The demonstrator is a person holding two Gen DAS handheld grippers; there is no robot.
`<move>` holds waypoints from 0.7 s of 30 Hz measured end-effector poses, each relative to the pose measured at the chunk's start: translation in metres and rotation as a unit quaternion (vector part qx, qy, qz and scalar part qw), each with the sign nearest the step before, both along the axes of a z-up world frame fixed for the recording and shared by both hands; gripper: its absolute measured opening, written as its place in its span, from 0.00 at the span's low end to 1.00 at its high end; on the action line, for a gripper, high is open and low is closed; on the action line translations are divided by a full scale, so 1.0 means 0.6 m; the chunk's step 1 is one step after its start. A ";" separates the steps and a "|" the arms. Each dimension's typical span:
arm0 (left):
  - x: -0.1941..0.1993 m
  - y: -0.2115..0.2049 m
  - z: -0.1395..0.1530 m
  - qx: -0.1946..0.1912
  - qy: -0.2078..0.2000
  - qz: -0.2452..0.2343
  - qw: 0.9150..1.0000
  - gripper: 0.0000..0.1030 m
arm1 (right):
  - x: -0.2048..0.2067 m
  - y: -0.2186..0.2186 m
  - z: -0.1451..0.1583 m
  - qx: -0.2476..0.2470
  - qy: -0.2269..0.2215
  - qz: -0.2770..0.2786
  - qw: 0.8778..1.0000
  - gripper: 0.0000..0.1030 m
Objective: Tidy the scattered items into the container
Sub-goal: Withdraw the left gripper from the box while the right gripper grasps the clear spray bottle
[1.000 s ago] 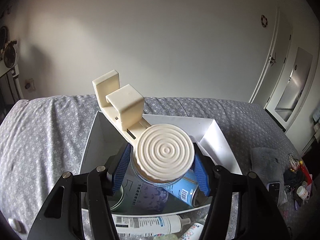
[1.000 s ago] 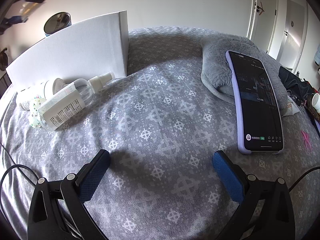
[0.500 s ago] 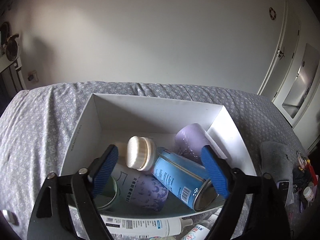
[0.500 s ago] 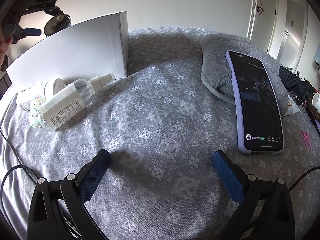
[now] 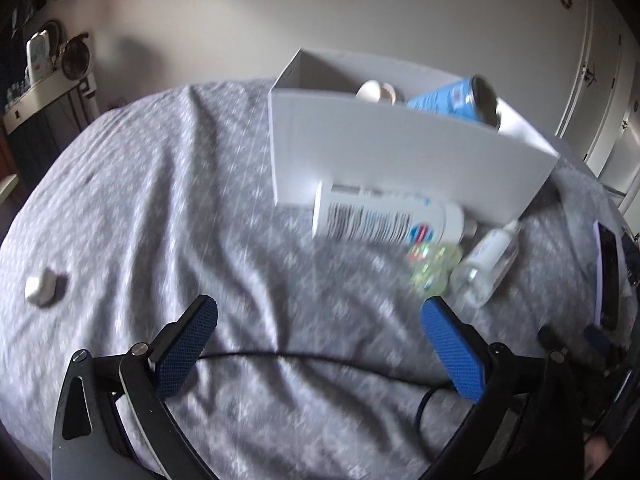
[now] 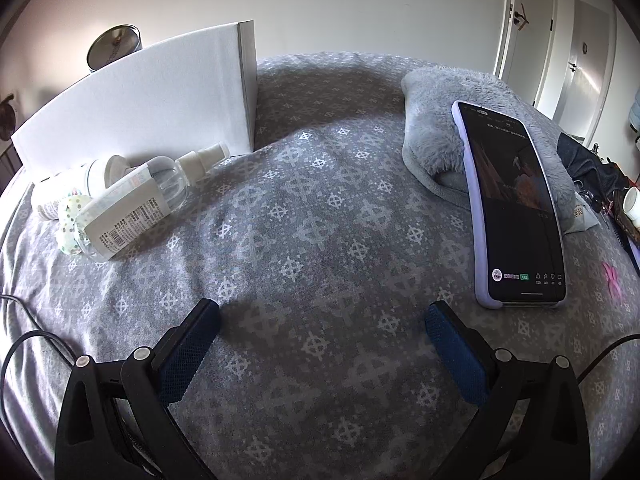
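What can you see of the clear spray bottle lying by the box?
The clear spray bottle lies on its side on the grey patterned bedspread, just in front of the white box, nozzle end towards the box corner. It looks like transparent plastic with a white pump-spray top under a clear cap, and a white label with small print and a barcode wrapping its lower body. Its base end rests against a small dotted round item, and a white tube lies right behind it. Neither gripper touches it.
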State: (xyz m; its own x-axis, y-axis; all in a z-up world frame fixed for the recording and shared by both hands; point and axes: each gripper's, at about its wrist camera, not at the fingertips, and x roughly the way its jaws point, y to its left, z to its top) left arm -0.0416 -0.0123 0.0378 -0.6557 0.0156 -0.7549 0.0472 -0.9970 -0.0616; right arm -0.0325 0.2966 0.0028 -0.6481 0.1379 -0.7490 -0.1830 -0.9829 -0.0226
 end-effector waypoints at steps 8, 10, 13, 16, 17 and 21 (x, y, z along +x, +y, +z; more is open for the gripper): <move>0.030 -0.024 -0.069 -0.008 -0.009 0.036 0.999 1.00 | 0.010 0.016 0.052 -0.044 0.035 -0.017 0.998 1.00; 0.030 -0.023 -0.072 -0.010 -0.007 0.036 0.999 1.00 | -0.009 0.012 0.072 -0.073 0.043 -0.020 0.996 1.00; 0.030 -0.023 -0.074 -0.010 -0.006 0.036 0.999 1.00 | -0.066 -0.007 0.086 -0.109 0.025 0.006 0.994 1.00; 0.031 -0.021 -0.075 -0.014 -0.005 0.036 0.999 1.00 | -0.112 -0.039 0.084 -0.134 -0.002 0.019 0.991 1.00; 0.032 -0.021 -0.076 -0.016 -0.004 0.036 0.999 1.00 | -0.128 -0.048 0.078 -0.147 -0.016 0.021 0.989 1.00; 0.036 -0.021 -0.082 -0.022 -0.004 0.036 0.999 1.00 | -0.187 -0.091 0.024 -0.158 -0.101 0.027 0.982 1.00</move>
